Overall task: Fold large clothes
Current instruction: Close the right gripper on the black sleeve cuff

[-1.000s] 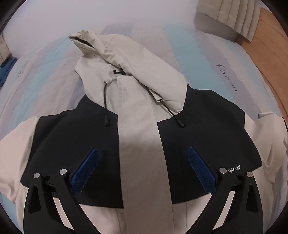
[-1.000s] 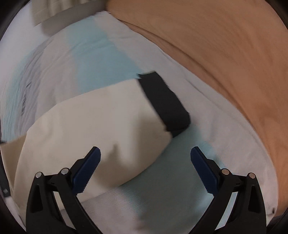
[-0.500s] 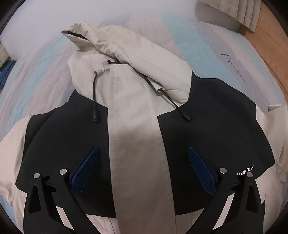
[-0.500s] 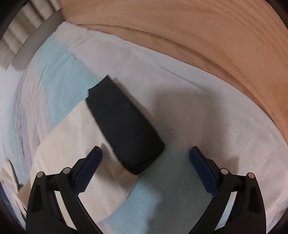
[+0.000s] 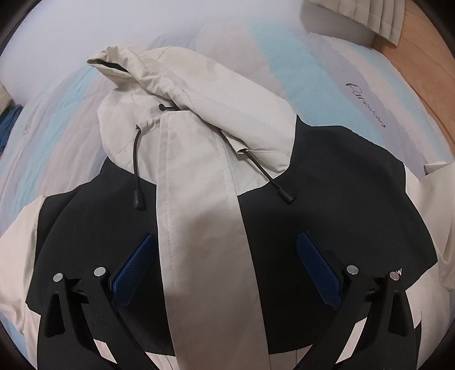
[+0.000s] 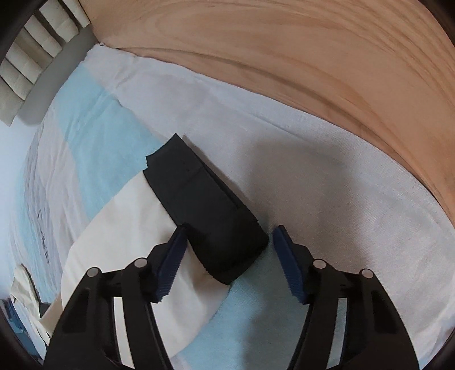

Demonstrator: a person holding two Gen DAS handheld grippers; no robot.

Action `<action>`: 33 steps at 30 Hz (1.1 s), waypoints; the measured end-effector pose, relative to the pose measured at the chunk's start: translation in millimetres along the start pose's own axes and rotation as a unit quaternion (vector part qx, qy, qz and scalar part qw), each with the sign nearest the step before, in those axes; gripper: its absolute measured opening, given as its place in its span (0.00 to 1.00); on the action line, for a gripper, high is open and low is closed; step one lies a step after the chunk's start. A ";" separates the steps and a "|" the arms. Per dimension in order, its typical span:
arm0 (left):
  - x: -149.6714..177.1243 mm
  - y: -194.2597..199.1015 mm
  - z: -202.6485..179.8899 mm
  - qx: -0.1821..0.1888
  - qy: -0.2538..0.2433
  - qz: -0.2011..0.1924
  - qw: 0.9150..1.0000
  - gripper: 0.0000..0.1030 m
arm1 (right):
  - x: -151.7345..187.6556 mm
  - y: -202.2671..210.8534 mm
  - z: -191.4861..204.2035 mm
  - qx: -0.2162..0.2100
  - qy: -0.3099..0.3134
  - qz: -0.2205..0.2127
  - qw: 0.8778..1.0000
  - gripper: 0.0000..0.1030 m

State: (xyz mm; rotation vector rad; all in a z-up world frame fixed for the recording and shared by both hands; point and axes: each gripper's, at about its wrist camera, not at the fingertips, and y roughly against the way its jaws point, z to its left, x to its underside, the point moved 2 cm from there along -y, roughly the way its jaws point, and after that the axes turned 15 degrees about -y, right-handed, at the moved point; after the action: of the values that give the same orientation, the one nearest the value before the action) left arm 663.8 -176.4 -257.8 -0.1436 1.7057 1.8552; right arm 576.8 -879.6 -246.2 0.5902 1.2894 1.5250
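Nearest in the left wrist view, the left tool (image 5: 224,266) hangs with its jaws spread wide and nothing gripped; its two blue pads (image 5: 133,270) straddle the pale front placket (image 5: 199,222) of the hooded jacket (image 5: 327,216), one over each black chest panel. That jacket, cream and black, lies front-up on the bed (image 5: 312,71), which wears a sheet striped in light blue, grey and white. Above the placket, two black drawcords (image 5: 136,170) trail from the collar, one on each side, each ending in a black toggle. Farther up, the cream hood (image 5: 199,82) is crumpled toward the head of the bed. Beyond the hood, cream curtains (image 5: 364,14) hang at the upper right beside a wooden floor (image 5: 421,57).

In the right wrist view, the right tool (image 6: 230,247) has just been closing and stands partly open around the near end of the jacket's black cuff (image 6: 210,205); the cuff lies between the blue pads (image 6: 170,264), the left one at its edge, the right one just clear of it, so the cuff is not yet clamped. One cream sleeve (image 6: 119,236) runs away from the cuff to the lower left, flat on the sheet (image 6: 327,185). Past the cuff, the bed's edge meets the wooden floor (image 6: 284,51), and the curtains (image 6: 34,54) show at the far upper left.
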 end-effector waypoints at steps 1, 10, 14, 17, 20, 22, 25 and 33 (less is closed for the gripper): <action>0.1 -0.9 0.6 0.001 0.003 0.001 1.000 0.94 | -0.4 -0.1 -4.2 -0.009 -0.017 0.002 1.000 0.56; -0.7 -2.4 -2.6 -0.002 0.005 0.001 1.000 0.94 | -3.2 0.8 -18.3 -0.054 -0.099 0.001 0.994 0.63; -1.9 -0.9 -2.1 0.001 0.004 0.000 1.000 0.94 | 2.3 3.2 -0.1 -0.038 -0.049 0.002 0.998 0.81; -2.3 1.0 -1.9 0.001 0.003 -0.002 1.000 0.94 | 6.7 3.1 2.8 0.012 -0.016 -0.009 1.000 0.57; -1.5 3.1 -1.7 0.002 0.005 -0.003 1.000 0.94 | 6.4 10.0 -3.1 0.004 -0.009 -0.011 1.000 0.46; -1.6 4.5 -2.2 0.002 0.003 -0.005 1.000 0.94 | 5.9 12.3 -3.2 0.006 -0.001 -0.009 1.000 0.40; -1.1 7.0 -1.5 -0.002 0.002 -0.006 1.000 0.94 | 1.6 17.8 -1.5 0.006 0.003 -0.012 1.000 0.34; -2.5 15.7 3.0 -0.007 0.000 -0.011 1.000 0.94 | 16.1 54.4 3.1 -0.003 0.031 -0.020 0.999 0.33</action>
State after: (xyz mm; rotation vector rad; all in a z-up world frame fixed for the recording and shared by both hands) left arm 659.0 -174.4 -242.5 -0.1674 1.6852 1.8525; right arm 553.0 -859.3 -198.7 0.5140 1.3360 1.5231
